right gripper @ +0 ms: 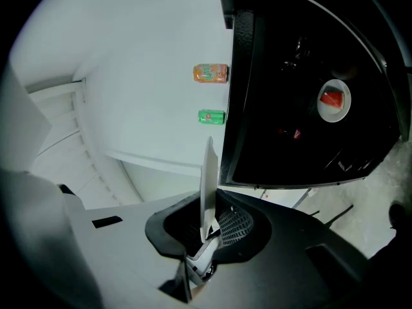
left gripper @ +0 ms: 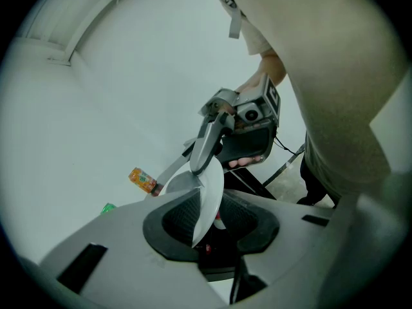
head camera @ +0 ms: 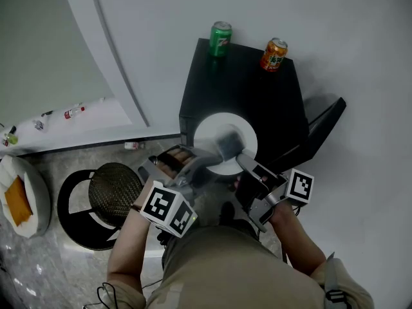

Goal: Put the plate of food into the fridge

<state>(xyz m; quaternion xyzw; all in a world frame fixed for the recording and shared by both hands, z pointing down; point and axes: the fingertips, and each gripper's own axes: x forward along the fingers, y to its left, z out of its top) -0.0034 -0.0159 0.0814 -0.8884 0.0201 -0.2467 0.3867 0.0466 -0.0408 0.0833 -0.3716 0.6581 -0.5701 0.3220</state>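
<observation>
Under me the floor point(head camera: 45, 269) is grey speckled stone. A round black stool point(head camera: 112, 188) with a mesh seat stands at my left, near the plain pale wall point(head camera: 161, 18).

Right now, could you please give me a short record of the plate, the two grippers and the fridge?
plate: white, carried between both grippers
left gripper: shut on plate's rim
right gripper: shut on opposite rim
fridge: black, door open, plate not yet inside
fridge top: green can, orange can
</observation>
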